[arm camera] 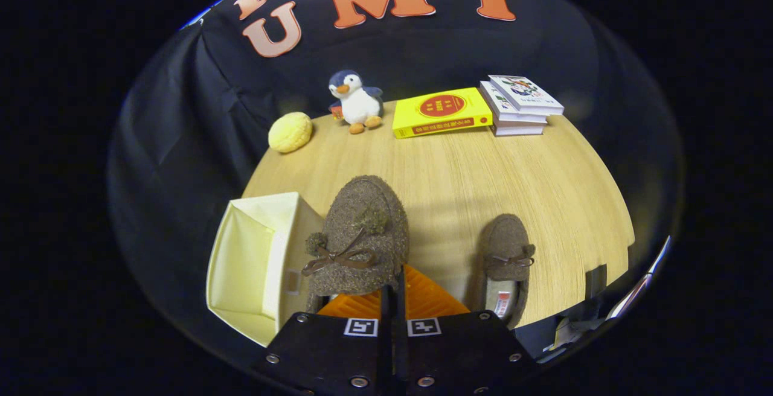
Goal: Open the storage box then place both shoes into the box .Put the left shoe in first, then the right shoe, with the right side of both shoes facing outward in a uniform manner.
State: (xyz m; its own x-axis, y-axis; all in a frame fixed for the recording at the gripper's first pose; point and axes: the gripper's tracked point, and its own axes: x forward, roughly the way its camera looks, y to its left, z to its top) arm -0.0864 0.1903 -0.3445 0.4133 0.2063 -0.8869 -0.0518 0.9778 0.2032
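A brown fuzzy shoe point(359, 227) with a bow and pompoms hangs just ahead of my gripper point(392, 290), toe pointing away from me. The two fingers stand almost together, pinched on the shoe's rear rim. Its heel is hidden behind the fingers. The matching second shoe point(504, 251) lies on the wooden table point(483, 172) to the right of the fingers, toe also pointing away, its pale lining showing. A cream storage box point(253, 257) stands open directly left of the held shoe, and I see no lid on it.
Along the far edge of the table sit a yellow round plush point(290, 132), a penguin toy point(356, 101), a yellow book point(441, 112) and a stack of books point(519, 106). The table's right edge curves close past the second shoe.
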